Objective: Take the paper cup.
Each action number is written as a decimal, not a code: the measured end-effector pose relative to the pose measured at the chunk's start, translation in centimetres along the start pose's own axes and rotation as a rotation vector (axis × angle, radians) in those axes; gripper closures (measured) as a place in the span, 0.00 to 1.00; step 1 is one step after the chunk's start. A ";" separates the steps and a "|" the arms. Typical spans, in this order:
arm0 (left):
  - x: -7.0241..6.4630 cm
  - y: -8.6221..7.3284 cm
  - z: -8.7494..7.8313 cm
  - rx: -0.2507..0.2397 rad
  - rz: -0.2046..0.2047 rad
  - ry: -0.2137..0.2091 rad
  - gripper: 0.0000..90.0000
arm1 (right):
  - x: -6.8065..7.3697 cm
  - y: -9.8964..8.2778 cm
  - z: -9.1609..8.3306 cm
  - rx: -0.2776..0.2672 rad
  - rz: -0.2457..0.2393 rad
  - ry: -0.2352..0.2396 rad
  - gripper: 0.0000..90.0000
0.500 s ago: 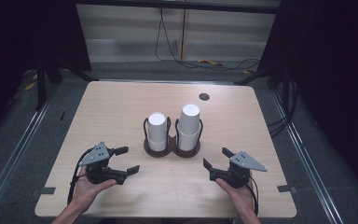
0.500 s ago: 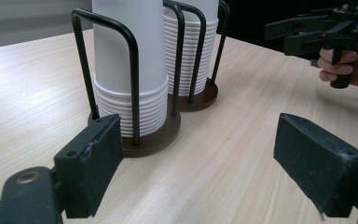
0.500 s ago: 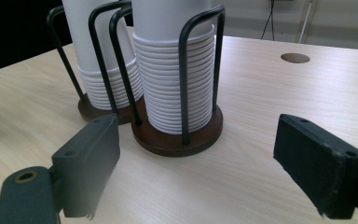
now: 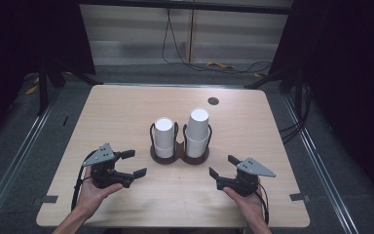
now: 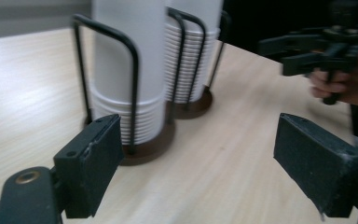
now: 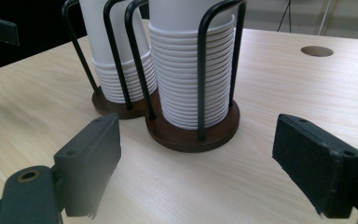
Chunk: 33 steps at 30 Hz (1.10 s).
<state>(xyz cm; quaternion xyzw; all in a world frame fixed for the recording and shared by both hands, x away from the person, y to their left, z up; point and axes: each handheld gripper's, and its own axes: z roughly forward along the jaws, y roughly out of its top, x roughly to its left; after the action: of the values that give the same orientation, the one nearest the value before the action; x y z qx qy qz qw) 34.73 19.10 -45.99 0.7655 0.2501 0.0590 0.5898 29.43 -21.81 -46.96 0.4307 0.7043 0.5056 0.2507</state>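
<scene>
High view, left gripper (image 4: 129,163) and right gripper (image 4: 220,165) low, angled inward, jaws apart.

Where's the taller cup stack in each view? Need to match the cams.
High view: taller cup stack at table centre, in the right ring of the cup holder.
Left gripper view: upper middle, behind the shorter stack.
Right gripper view: centre, the nearer stack.
Shared landmark: the holder's dark wooden base.

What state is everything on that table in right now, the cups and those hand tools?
Left cup stack: upright, upside down in holder.
Right cup stack: upright, taller.
Cup holder: standing on table, untouched.
Left hand-held gripper: open, empty.
Right hand-held gripper: open, empty.
</scene>
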 end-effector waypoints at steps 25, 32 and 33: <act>-0.3 5.6 0.3 -0.061 0.090 0.003 0.26 | 1.3 -0.1 0.4 0.055 -0.026 0.088 0.18; 0.2 6.5 0.9 -0.051 0.079 0.022 0.26 | 1.2 -0.1 0.4 0.062 -0.026 0.091 0.18; 0.6 6.7 1.1 -0.047 0.056 0.006 0.25 | 1.3 -0.1 0.4 0.063 -0.035 0.089 0.17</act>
<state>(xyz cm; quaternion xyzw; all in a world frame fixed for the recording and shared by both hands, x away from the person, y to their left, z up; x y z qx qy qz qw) 37.77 17.24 -40.18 0.7580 0.2288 0.0835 0.6051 29.02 -20.55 -47.11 0.4029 0.7380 0.4972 0.2142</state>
